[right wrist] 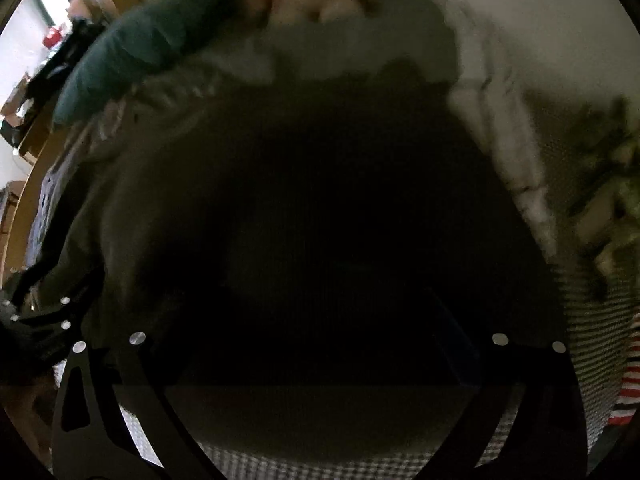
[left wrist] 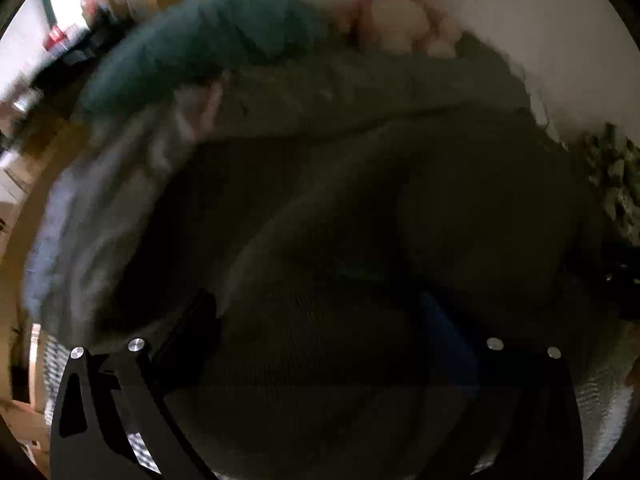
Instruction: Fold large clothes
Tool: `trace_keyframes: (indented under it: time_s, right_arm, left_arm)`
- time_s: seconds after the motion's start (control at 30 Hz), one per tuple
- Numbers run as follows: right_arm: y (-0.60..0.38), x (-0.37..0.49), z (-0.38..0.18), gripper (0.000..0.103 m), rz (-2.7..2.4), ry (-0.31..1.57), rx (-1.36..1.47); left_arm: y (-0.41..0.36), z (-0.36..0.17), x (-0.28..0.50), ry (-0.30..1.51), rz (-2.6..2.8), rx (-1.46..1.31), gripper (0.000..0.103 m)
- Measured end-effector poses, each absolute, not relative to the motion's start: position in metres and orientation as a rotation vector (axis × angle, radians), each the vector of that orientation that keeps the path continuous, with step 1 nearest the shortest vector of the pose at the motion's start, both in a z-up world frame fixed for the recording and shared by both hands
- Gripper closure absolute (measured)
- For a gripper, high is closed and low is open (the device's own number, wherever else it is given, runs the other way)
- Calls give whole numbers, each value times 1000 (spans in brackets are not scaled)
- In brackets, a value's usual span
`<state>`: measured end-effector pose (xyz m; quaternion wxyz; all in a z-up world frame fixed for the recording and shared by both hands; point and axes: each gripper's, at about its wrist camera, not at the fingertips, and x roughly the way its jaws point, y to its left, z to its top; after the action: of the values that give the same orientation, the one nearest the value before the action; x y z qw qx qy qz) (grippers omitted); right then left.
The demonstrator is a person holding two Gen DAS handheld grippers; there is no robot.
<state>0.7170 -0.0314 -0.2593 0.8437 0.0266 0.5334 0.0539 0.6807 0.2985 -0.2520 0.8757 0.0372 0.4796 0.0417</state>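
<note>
A large dark olive-green garment (left wrist: pixel 360 208) fills the left wrist view and drapes over my left gripper (left wrist: pixel 320 304); its fingers (left wrist: pixel 192 320) are partly buried in the cloth, so the grip is hidden. The same garment (right wrist: pixel 320 220) covers the right wrist view and hides most of my right gripper (right wrist: pixel 320 300), of which only the black arms and a blue pad (right wrist: pixel 456 344) show. Both views are blurred.
A teal cushion (left wrist: pixel 208 48) and a pale plush toy (left wrist: pixel 400 24) lie at the far side. A checkered bed cover (right wrist: pixel 592 340) lies under the garment. A green patterned cloth (right wrist: pixel 612 184) is at the right, a red-striped cloth (right wrist: pixel 628 396) at the lower right.
</note>
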Motion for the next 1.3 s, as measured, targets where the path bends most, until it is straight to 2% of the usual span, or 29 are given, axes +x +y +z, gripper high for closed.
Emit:
trace_keyframes:
  time_s: [0.17, 0.6, 1.3]
  right_arm:
    - [-29, 652, -217, 3, 66, 983, -29]
    - [-28, 533, -151, 3, 2, 900, -41]
    - [-26, 406, -80, 3, -14, 794, -51]
  left_arm:
    - [279, -218, 628, 920, 77, 86, 4]
    - [275, -148, 514, 816, 108, 94, 4]
    - [254, -95, 408, 775, 68, 130, 4]
